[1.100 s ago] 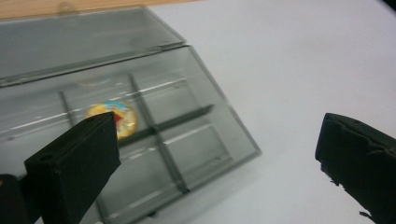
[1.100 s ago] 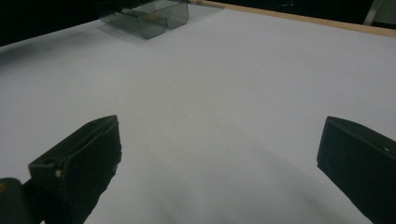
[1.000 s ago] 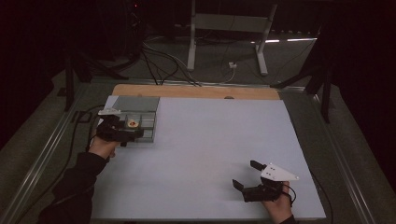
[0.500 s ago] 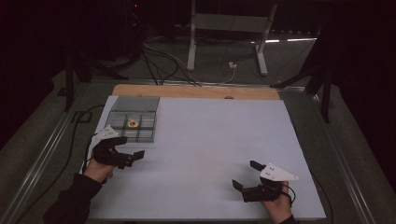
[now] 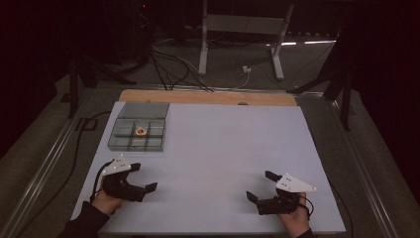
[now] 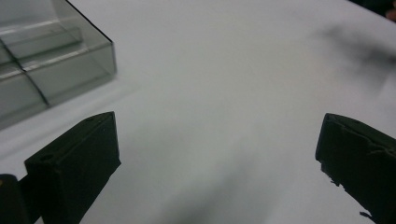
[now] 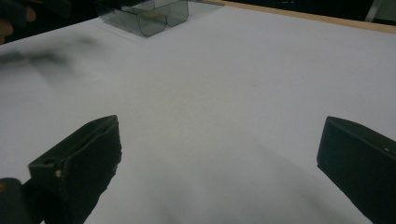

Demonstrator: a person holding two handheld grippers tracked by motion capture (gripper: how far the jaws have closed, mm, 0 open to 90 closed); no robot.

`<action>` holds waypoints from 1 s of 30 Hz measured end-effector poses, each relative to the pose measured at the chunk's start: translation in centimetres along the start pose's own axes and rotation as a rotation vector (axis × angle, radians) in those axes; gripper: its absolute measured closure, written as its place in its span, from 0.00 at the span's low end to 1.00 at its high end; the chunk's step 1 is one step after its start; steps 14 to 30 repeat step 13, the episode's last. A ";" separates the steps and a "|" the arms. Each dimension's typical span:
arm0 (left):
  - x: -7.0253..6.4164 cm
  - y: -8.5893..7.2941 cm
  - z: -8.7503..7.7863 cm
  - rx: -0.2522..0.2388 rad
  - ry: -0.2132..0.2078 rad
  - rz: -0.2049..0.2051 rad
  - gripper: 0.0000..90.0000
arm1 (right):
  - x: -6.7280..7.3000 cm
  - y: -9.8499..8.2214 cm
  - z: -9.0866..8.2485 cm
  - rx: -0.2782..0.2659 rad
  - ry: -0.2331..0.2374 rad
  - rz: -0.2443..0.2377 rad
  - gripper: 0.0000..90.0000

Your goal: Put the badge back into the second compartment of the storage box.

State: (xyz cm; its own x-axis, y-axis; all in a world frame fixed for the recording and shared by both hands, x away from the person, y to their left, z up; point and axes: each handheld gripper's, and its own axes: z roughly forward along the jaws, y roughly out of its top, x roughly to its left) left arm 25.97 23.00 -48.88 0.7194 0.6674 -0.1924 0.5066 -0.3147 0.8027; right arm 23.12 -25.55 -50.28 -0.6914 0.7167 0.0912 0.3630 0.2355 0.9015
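Note:
A clear grey compartment box (image 5: 136, 147) stands at the far left of the white table (image 5: 223, 144), with a small round tan and red piece (image 5: 140, 131) in one middle cell. My left gripper (image 5: 143, 177) rests near the front left, well short of the box, open and empty. In the left gripper view the left gripper (image 6: 219, 158) has its jaws wide apart over bare table, the box (image 6: 51, 70) at the upper left. My right gripper (image 5: 261, 186) lies at the front right, open and empty. The right gripper (image 7: 219, 158) faces the distant box (image 7: 144, 16).
A wooden strip (image 5: 208, 97) runs along the table's far edge. Metal rails flank the table, and cables (image 5: 79, 144) trail on the floor at the left. A stand's legs (image 5: 237, 29) are beyond the table. The other hand (image 7: 14, 14) shows far off in the right gripper view.
My left gripper has drawn back from over the box to the table's front left, staying open. The right gripper has not moved.

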 end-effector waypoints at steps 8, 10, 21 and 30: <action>0.2 -1.4 0.8 0.002 -0.042 0.037 0.01 | 0.1 0.0 0.0 0.004 0.005 -0.004 0.00; 0.2 -1.5 1.0 0.009 -0.059 0.035 0.01 | 0.0 0.0 -0.1 0.004 0.003 -0.003 0.00; 0.1 -1.5 0.9 0.004 -0.065 0.042 0.01 | 0.0 0.0 0.0 0.005 0.002 0.000 0.00; 0.1 -1.5 0.9 0.004 -0.065 0.042 0.01 | 0.0 0.0 0.0 0.005 0.002 0.000 0.00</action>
